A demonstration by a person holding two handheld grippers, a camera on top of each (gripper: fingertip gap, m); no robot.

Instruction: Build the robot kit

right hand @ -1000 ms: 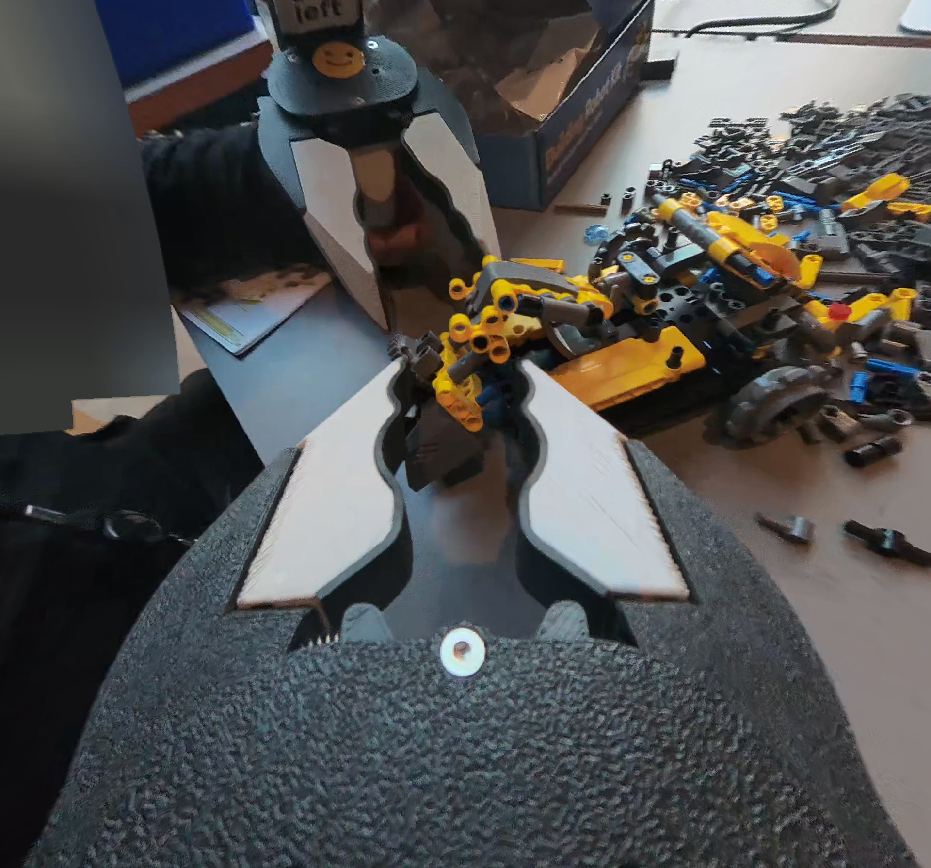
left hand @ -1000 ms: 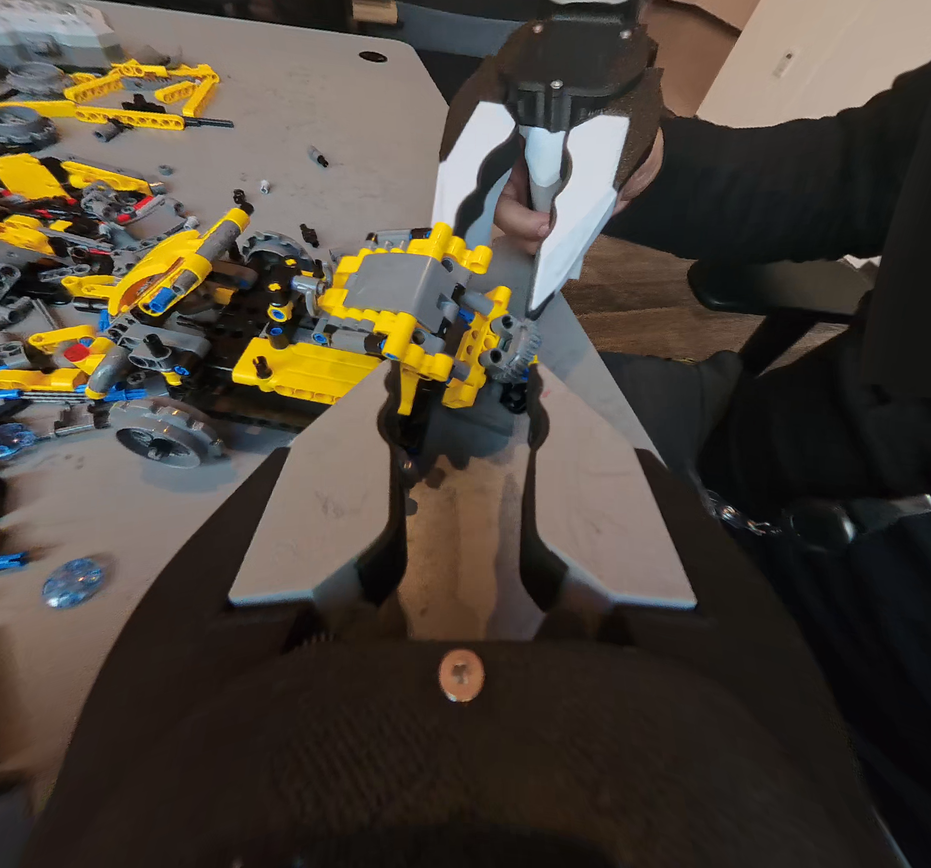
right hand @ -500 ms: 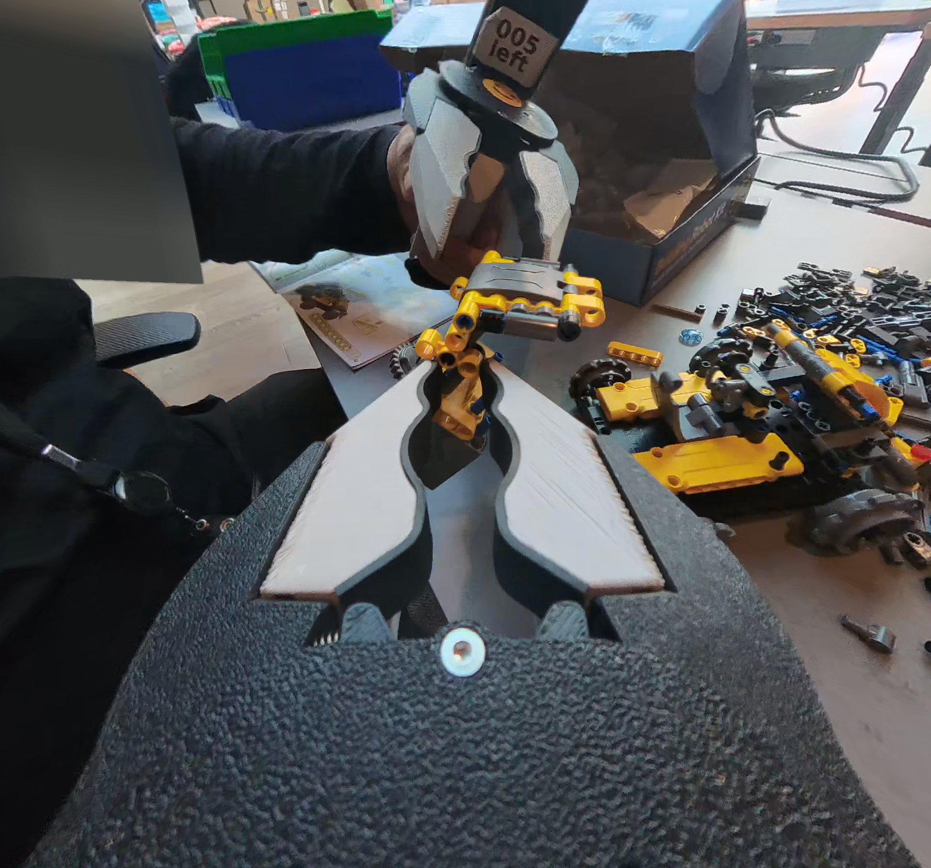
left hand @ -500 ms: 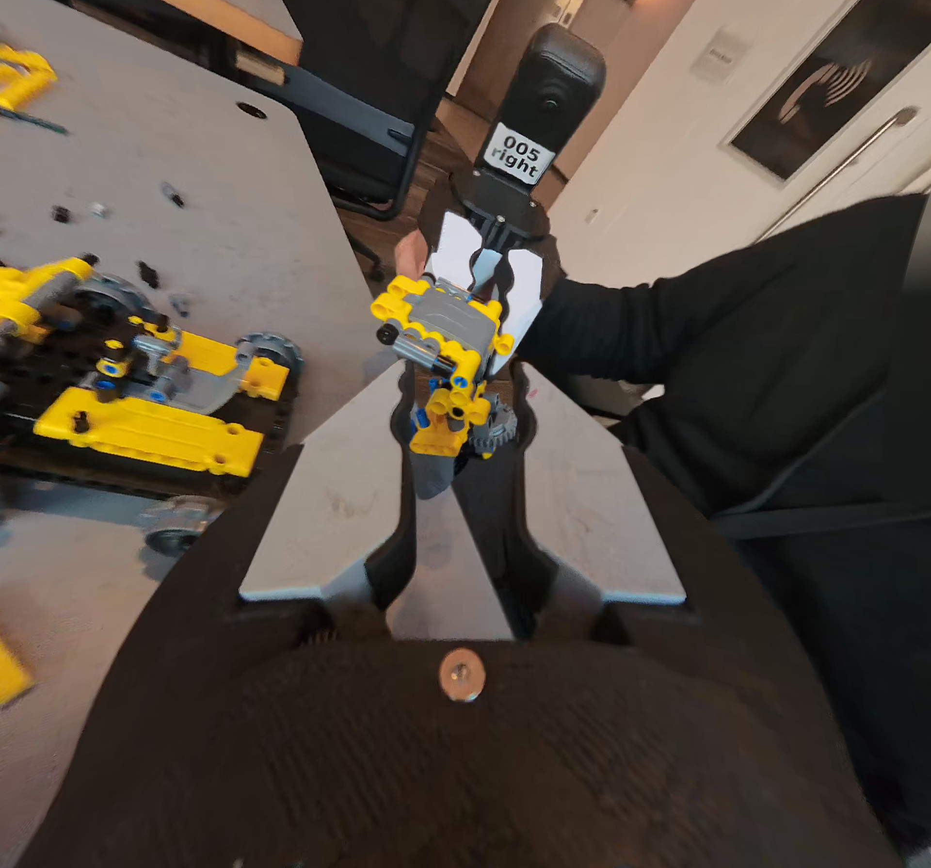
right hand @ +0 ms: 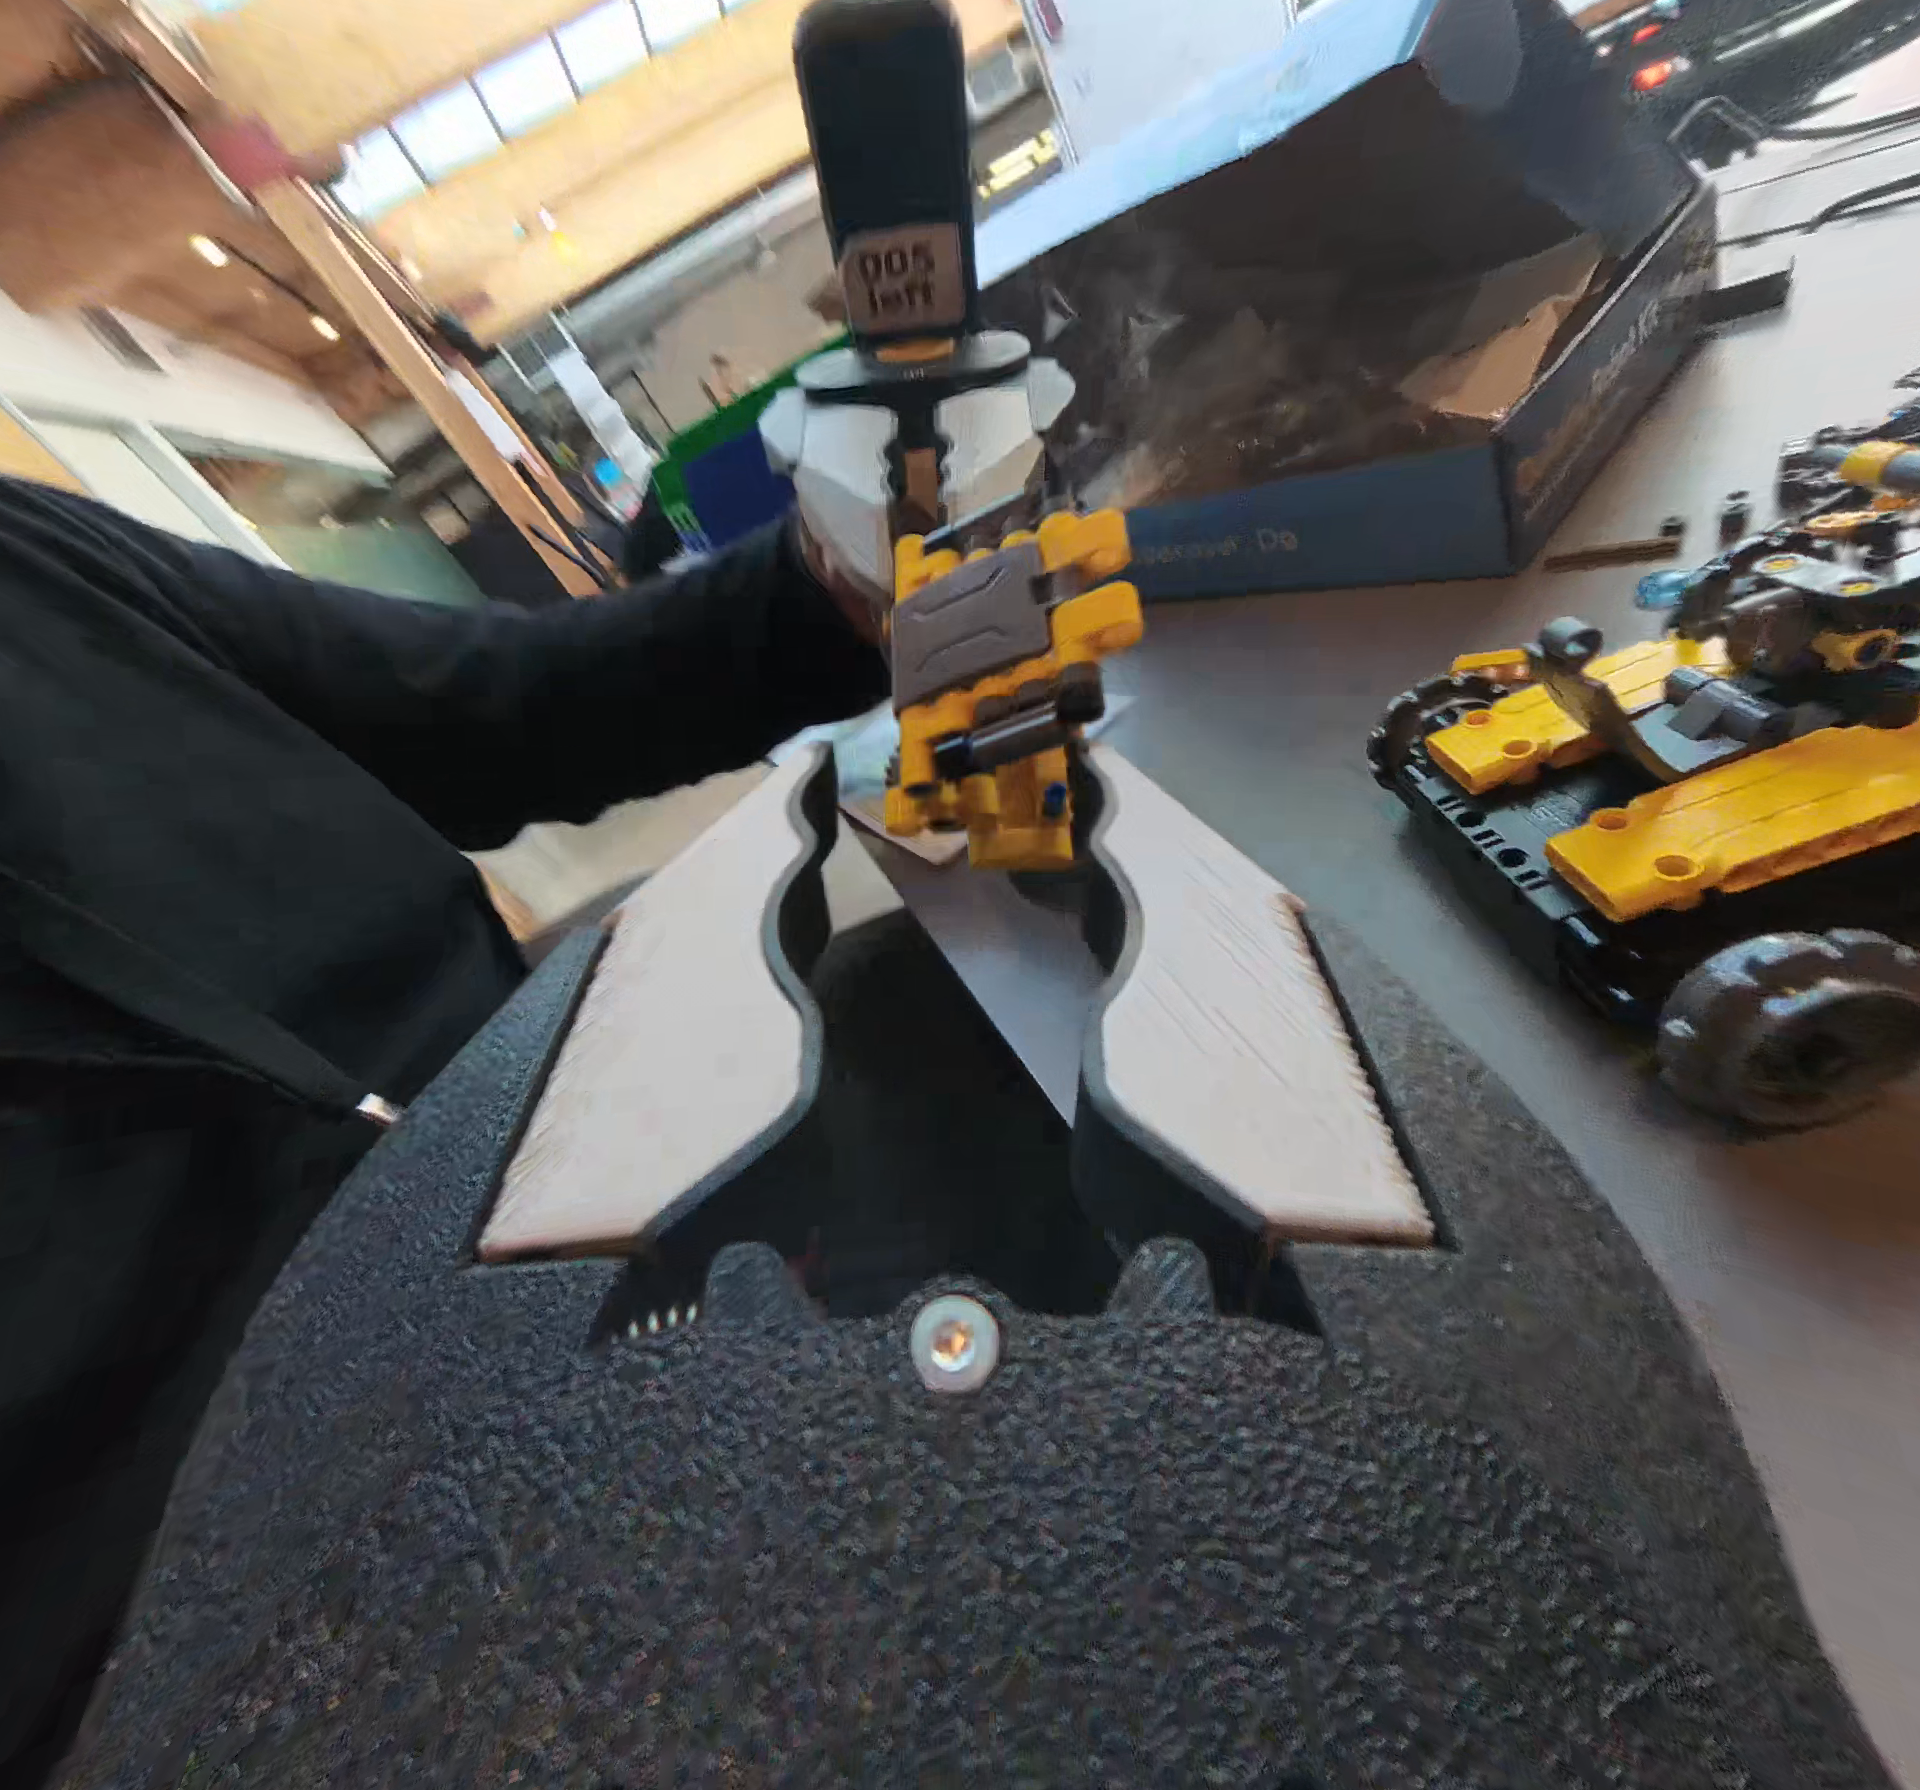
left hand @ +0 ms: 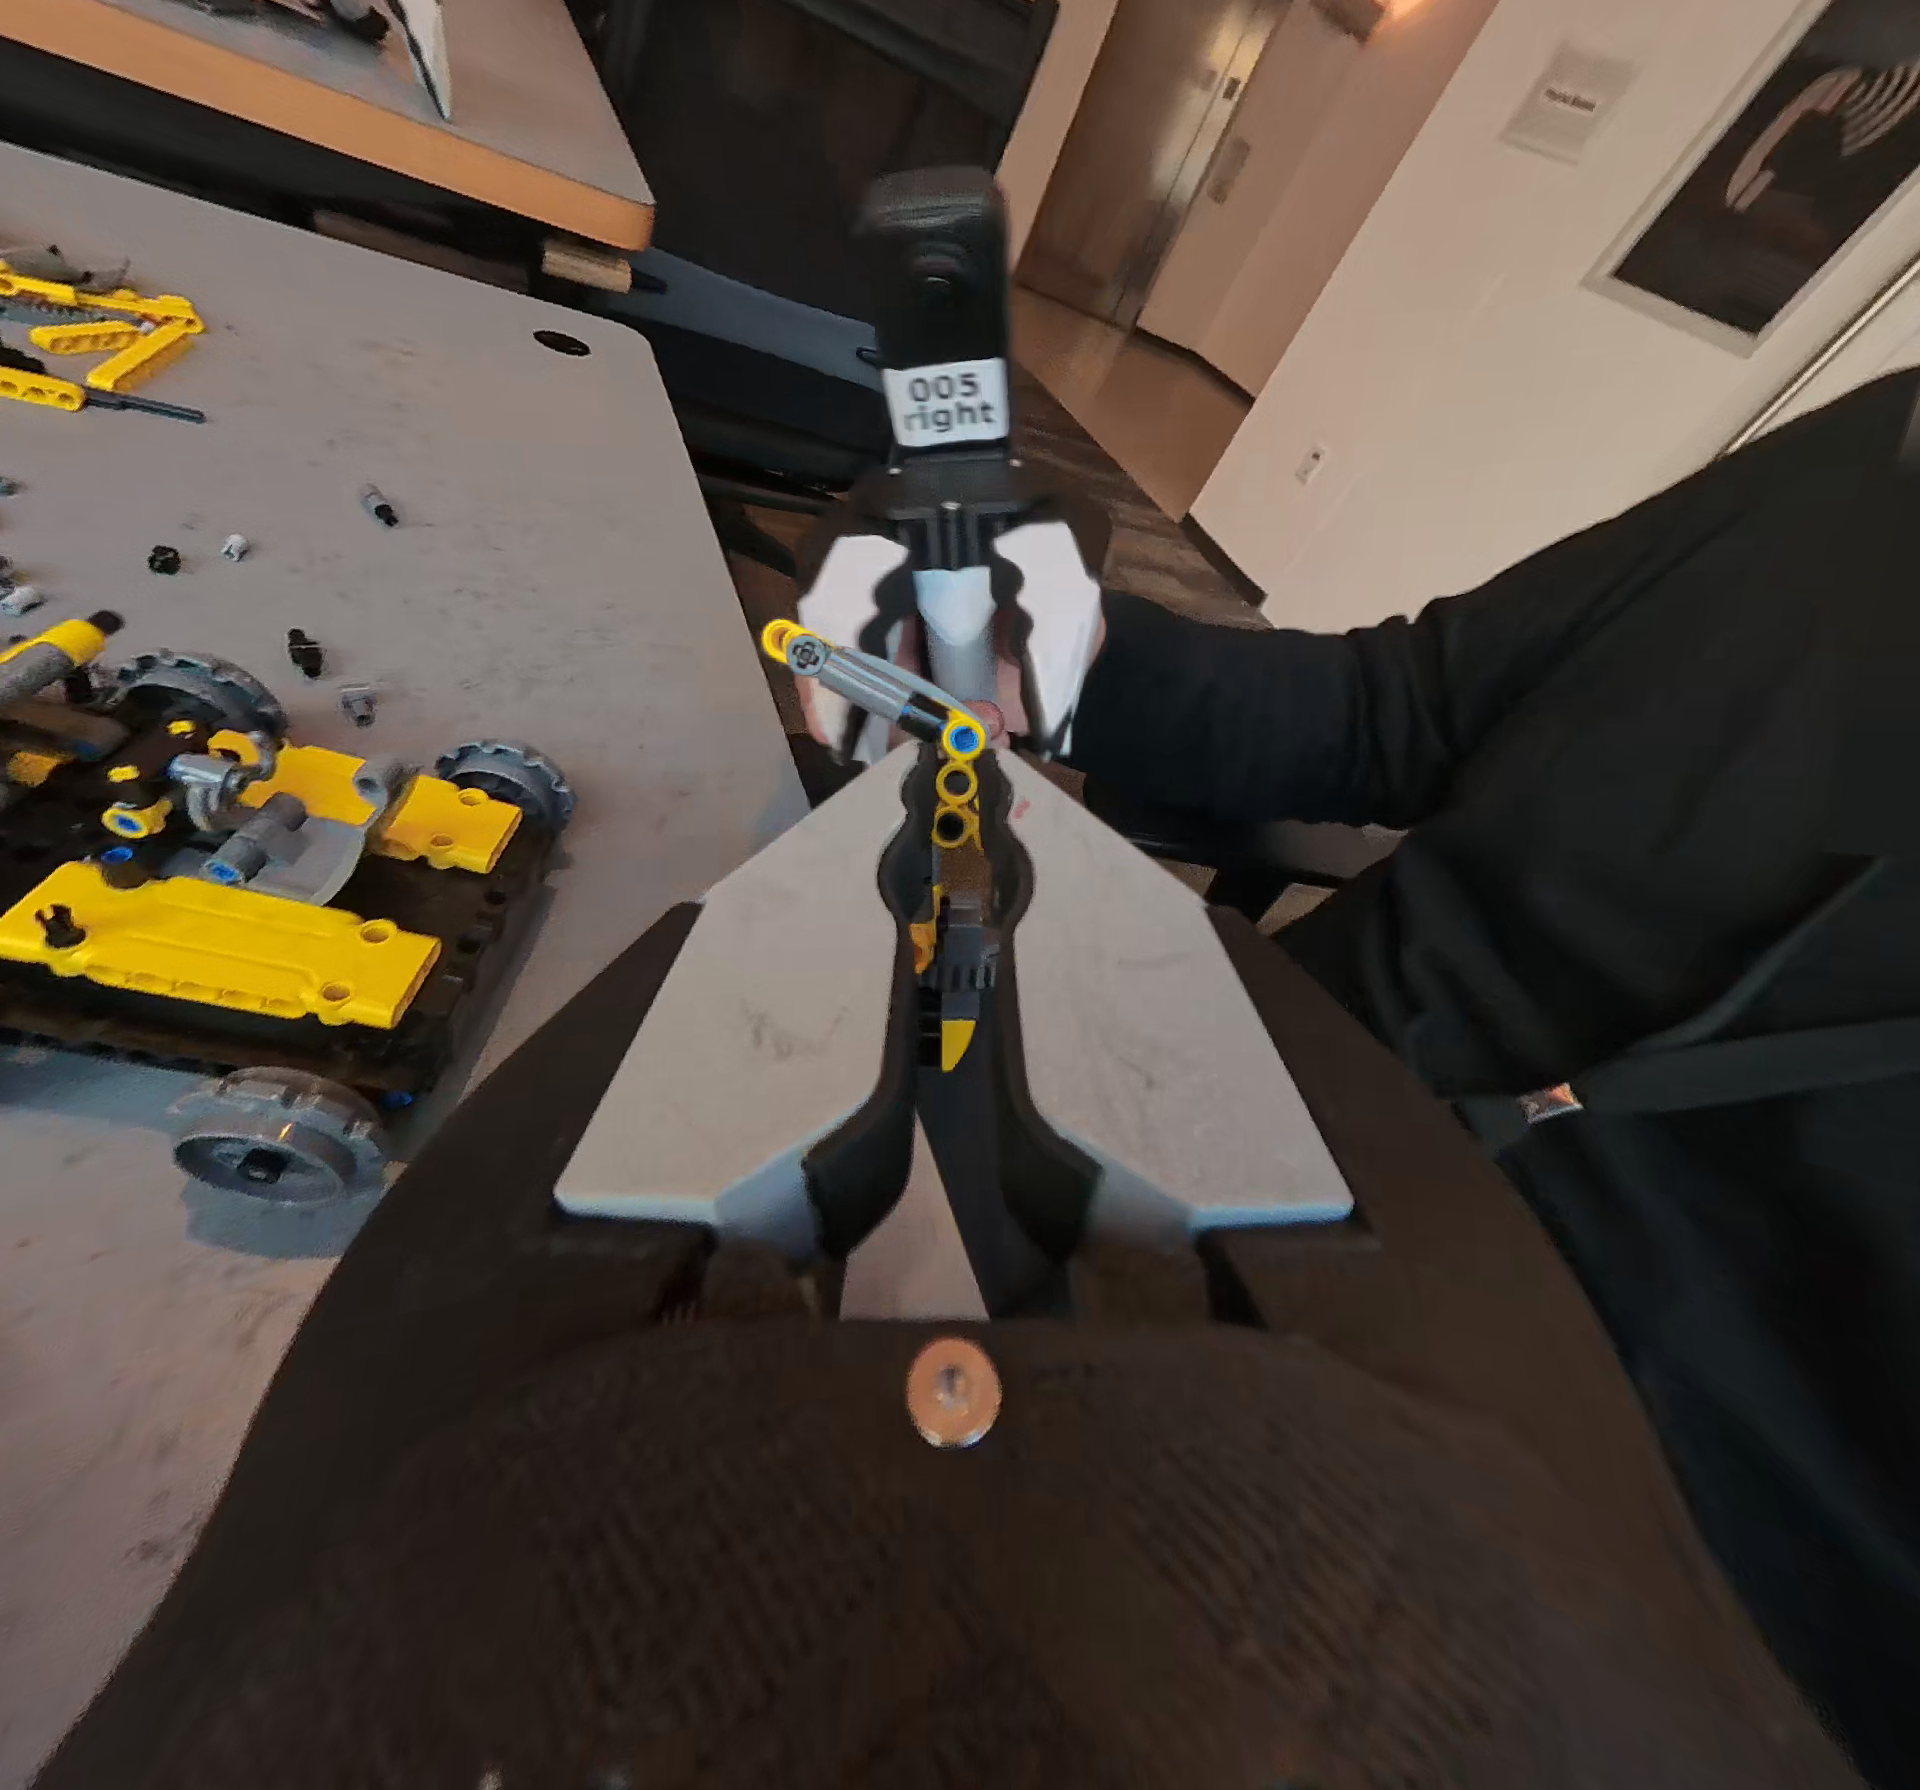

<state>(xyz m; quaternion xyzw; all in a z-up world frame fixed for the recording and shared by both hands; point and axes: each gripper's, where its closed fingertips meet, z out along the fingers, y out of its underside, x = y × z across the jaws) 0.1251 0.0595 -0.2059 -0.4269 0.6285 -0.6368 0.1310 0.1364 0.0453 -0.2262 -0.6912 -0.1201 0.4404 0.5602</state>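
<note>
A small yellow and grey brick sub-assembly (right hand: 997, 691) hangs in the air off the table's edge, between my two grippers. My left gripper (left hand: 954, 766) is shut on its narrow yellow and black stem (left hand: 951, 867); a grey shaft with a yellow end (left hand: 862, 680) sticks out up-left. In the right wrist view the left gripper (right hand: 914, 514) sits just behind the assembly. My right gripper (right hand: 956, 776) is open, its fingertips (right hand: 1101, 784) on either side of the assembly's lower end with a gap showing. It faces me in the left wrist view (left hand: 951, 701).
A yellow and black wheeled vehicle chassis (left hand: 229, 940) (right hand: 1662, 805) stands on the grey table (left hand: 468, 493). Loose yellow beams (left hand: 94, 348) and small pins lie farther back. An open dark blue cardboard box (right hand: 1351, 390) stands behind. A person's black sleeves (left hand: 1455, 753) flank the grippers. Less than 4 cm separates the two grippers' tips.
The sub-assembly has come off the chassis and been lifted clear of the table. My left jaws have closed tighter on its stem; my right jaws have spread wider.
</note>
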